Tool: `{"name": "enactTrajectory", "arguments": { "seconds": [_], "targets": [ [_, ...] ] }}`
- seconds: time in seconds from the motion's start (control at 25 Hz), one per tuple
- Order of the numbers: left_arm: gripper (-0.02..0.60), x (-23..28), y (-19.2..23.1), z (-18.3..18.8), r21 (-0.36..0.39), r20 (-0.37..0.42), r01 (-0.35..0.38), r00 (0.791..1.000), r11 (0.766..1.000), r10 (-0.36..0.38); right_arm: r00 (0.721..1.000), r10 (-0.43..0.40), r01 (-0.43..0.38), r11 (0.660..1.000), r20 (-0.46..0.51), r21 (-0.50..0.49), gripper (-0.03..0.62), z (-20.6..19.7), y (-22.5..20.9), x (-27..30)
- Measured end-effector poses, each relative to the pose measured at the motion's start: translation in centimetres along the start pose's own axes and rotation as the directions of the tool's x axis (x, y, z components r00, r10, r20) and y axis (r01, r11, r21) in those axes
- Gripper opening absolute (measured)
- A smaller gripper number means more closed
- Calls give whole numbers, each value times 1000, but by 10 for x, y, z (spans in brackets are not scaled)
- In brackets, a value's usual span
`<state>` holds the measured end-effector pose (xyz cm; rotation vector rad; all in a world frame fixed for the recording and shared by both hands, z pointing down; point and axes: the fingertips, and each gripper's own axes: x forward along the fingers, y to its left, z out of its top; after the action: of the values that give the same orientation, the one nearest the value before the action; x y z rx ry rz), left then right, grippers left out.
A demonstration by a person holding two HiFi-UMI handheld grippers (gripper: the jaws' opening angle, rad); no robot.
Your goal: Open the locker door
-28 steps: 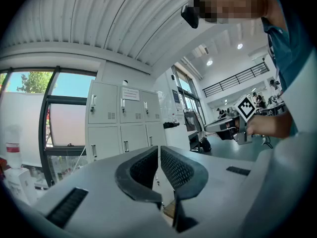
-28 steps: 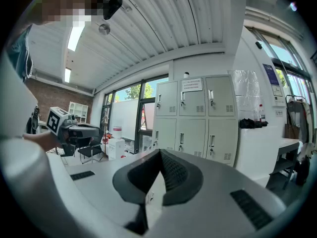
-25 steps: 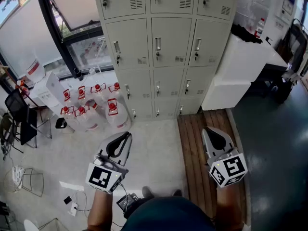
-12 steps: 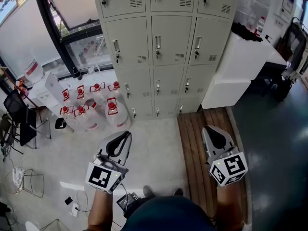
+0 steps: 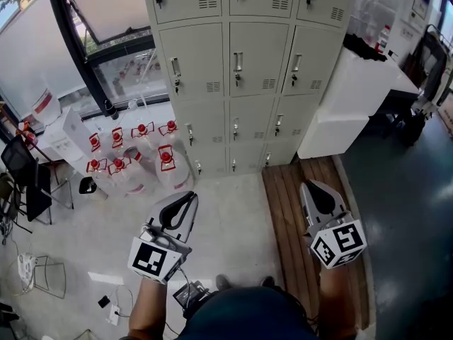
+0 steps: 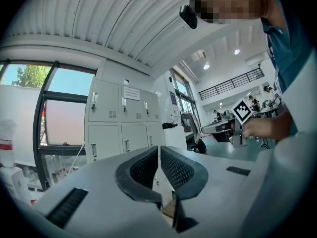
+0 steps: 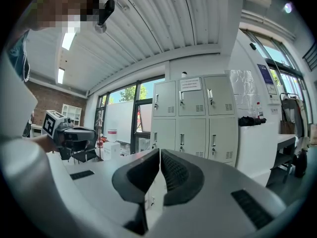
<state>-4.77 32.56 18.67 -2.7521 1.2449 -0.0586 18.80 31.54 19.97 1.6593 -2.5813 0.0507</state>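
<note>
With the left gripper point(image 5: 187, 201) and right gripper point(image 5: 316, 188) being held pressed together, a locker handle point(image 5: 238, 62) at 12 o'clock may be bumped, not grasped.

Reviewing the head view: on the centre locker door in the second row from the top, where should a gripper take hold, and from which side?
Grip the upright metal handle near the left edge of that door. Come straight at the front, jaws spanning the bar sideways: it is narrow, vertical and seems to stand off the panel.

1. Bunch of clear water jugs point(image 5: 166, 167) with red caps sat on the pale floor point(image 5: 233, 214) by the window point(image 5: 106, 16).
2. White counter point(image 5: 357, 94) stood off right, wooden planks point(image 5: 290, 211) beside it.
3. Black chair point(image 5: 21, 174) far left.
</note>
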Motion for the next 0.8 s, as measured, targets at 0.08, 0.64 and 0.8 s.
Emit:
{"name": "enactTrajectory", "arguments": {
  "seconds": [0.08, 0.64, 0.8],
  "targets": [
    [32, -5, 8, -1, -1, 3, 15, 1000, 1000, -15, 1000, -3, 3, 1000, 2, -11, 37, 1, 10, 7],
    [32, 4, 64, -24, -10, -24, -8, 1000, 1000, 7, 1000, 21, -21, 1000, -15, 0, 37, -6, 19, 83],
    [32, 19, 86, -31, -12, -47, -51, 998, 999, 51, 999, 52, -52, 998, -9, 17, 37, -8, 6, 122]
  ]
}}
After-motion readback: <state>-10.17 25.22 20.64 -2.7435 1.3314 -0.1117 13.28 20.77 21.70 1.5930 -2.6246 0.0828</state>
